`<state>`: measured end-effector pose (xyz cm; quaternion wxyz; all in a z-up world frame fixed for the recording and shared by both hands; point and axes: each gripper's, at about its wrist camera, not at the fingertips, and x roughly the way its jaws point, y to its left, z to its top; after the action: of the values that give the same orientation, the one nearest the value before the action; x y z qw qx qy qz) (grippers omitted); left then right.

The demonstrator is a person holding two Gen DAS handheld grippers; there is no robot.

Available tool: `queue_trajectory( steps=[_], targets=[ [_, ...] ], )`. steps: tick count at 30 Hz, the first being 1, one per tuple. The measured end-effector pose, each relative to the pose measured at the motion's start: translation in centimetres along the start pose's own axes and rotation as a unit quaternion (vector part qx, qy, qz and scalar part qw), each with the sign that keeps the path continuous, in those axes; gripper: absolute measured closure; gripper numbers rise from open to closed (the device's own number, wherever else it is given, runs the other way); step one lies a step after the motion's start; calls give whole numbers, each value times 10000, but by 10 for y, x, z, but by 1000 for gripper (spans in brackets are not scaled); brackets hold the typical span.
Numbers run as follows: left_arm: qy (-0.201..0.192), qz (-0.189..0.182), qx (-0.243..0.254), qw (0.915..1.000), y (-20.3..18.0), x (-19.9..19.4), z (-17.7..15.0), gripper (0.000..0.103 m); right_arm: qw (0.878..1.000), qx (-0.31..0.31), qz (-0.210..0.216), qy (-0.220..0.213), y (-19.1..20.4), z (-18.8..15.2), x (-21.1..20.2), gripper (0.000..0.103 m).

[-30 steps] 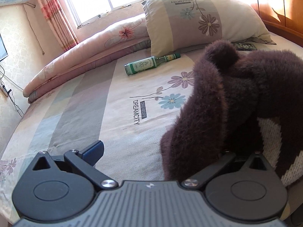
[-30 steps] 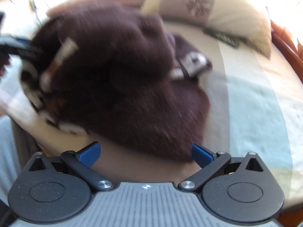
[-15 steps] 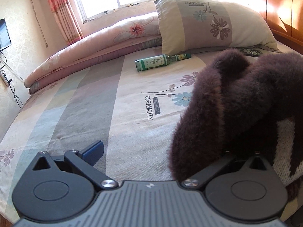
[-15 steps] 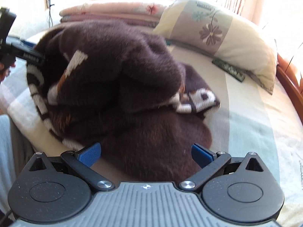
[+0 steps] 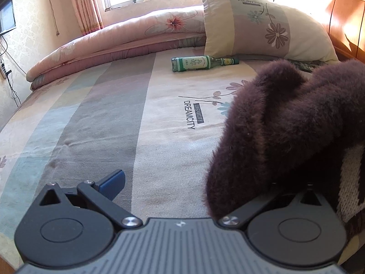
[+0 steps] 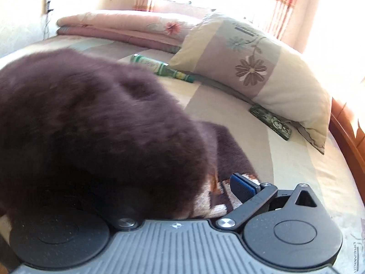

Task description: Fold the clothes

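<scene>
Jaws on both grippers spread wide, clamping nothing; fuzzy fabric drapes over left gripper's (image 5: 182, 182) right finger and right gripper's (image 6: 182, 189) left finger. Bed (image 5: 109, 114) with striped floral sheet carries everything. Dark brown fuzzy sweater (image 6: 91, 125) bunched in a heap near the bed's front edge, right up against both grippers. Pillow (image 5: 262, 27) at back. Green bottle (image 5: 200, 63) lying flat beside pillow.

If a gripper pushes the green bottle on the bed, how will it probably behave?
The green bottle lies on its side, so it would probably roll. The soft bed sheet may slow it. It looks like glass, so likely stiff and breakable.
</scene>
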<state>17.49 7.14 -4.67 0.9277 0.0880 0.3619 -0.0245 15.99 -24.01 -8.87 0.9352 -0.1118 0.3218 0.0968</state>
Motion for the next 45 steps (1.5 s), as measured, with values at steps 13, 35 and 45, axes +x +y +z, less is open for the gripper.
queue_trajectory(
  steps=[13, 35, 45],
  targets=[
    [-40, -144, 331, 9993, 6, 31, 35, 0, 9983, -111, 134, -564, -34, 56, 30, 0],
    [-114, -573, -19, 9983, 9, -15, 3, 1, 9912, -834, 765, -682, -14, 26, -39, 81],
    [77, -181, 231, 9995, -1, 4, 20, 1, 9956, -530, 184, -756, -58, 69, -28, 82]
  ],
)
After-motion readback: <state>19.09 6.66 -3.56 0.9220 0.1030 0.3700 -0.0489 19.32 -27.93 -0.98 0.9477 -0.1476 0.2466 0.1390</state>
